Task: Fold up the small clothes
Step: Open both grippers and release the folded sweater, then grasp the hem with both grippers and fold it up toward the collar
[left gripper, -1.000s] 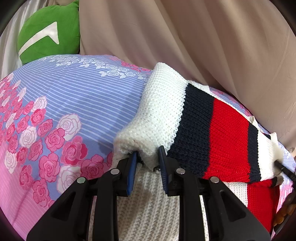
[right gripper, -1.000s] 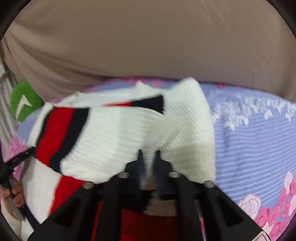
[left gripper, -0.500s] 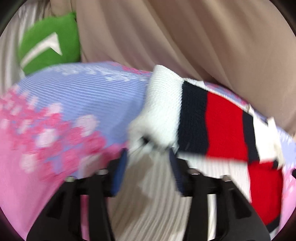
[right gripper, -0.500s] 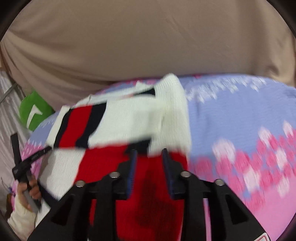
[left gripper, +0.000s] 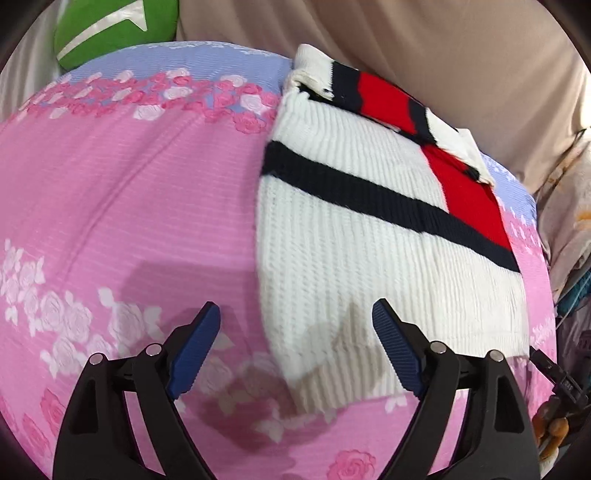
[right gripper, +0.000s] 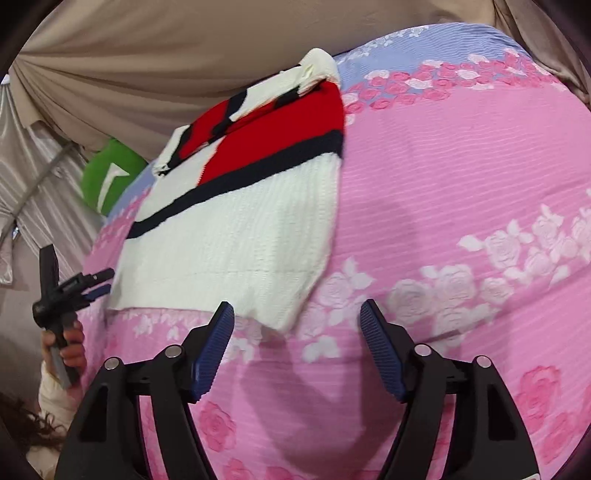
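A white ribbed knit sweater with navy stripes and red blocks (left gripper: 369, 236) lies folded on the bed's pink and lilac rose-print quilt (left gripper: 129, 206), its sleeve laid back across the upper part near the beige draped cloth (left gripper: 443, 55) behind the bed. The left gripper (left gripper: 295, 325) hovers over the sweater's near left corner, its blue-padded fingers (left gripper: 195, 347) spread wide and opening, with the hem below them but nothing pinched. The right gripper (right gripper: 297, 328) hangs just off the near right corner, fingers (right gripper: 214, 343) likewise wide and opening, touching no fabric. In the right wrist view the person's hand (right gripper: 64, 343) holds the left gripper's handle. A green cushion with a white mark (left gripper: 114, 29) sits at the quilt's far edge.
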{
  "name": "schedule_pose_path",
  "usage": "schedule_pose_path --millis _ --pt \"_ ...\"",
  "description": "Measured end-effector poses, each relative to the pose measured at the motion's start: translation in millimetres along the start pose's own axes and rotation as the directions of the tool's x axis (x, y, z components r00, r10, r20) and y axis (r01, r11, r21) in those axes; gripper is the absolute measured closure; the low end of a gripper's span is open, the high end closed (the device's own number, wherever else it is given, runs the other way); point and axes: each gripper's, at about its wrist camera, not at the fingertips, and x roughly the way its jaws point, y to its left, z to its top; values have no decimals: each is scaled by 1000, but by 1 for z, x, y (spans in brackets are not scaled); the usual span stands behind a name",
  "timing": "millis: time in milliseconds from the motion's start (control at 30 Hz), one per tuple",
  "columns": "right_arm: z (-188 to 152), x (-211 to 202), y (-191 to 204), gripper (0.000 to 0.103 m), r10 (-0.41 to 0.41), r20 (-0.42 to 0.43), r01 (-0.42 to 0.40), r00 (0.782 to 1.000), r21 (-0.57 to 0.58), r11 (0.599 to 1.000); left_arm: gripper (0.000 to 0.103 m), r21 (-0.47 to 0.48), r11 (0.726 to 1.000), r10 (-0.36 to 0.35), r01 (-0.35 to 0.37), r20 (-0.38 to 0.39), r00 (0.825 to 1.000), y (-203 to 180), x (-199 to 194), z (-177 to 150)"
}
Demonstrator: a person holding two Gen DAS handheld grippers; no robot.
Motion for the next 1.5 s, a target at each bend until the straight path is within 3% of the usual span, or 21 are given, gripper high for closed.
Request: schedule_pose_path --millis 100,233,267,433,700,900,1067,1133,1167,1233,1267,1300,1333,1500 --pt "6 12 11 23 43 1 -43 999 11 999 13 -34 997 -74 74 3 997 -7 2 -5" --pt "10 25 27 13 9 9 -9 1000 -16 1000 12 -26 999 -33 33 30 999 -18 6 -5" --pt "11 28 30 5 16 5 -16 1000 -22 1000 12 -24 999 -31 32 37 999 -19 7 -4" --pt "17 40 42 5 -48 14 49 999 -46 998 12 28 998 49 -50 52 997 -33 17 1" --pt "19 49 49 5 -114 62 118 992 -82 990 12 123 974 177 -189 96 979 -55 27 -7" --pt "18 52 53 5 -152 71 159 986 -106 982 12 122 971 193 -206 108 975 -57 29 -8" --pt "19 50 50 5 -123 79 129 989 -73 989 12 99 982 152 -161 98 984 -56 26 -7" --pt "19 48 49 13 -101 90 106 991 -52 993 19 101 982 149 -158 96 984 -60 26 -7" --pt "20 48 48 21 -93 93 97 991 -43 994 22 104 982 147 -157 98 984 -61 26 -7" --pt "21 48 47 40 -82 99 85 992 -26 996 50 88 987 124 -132 95 988 -61 23 -5" --pt "21 48 46 58 -80 99 82 992 -12 997 59 73 992 95 -101 84 992 -59 22 -3" --pt "22 48 42 81 -61 94 61 994 8 998 78 45 998 39 -41 57 998 -55 22 0" --pt "22 50 35 93 -7 71 4 997 43 999 84 17 1000 -10 10 29 1000 -51 22 3" --pt "15 24 33 94 65 156 -73 986 46 996 91 -15 994 -104 105 49 993 -45 -2 4"
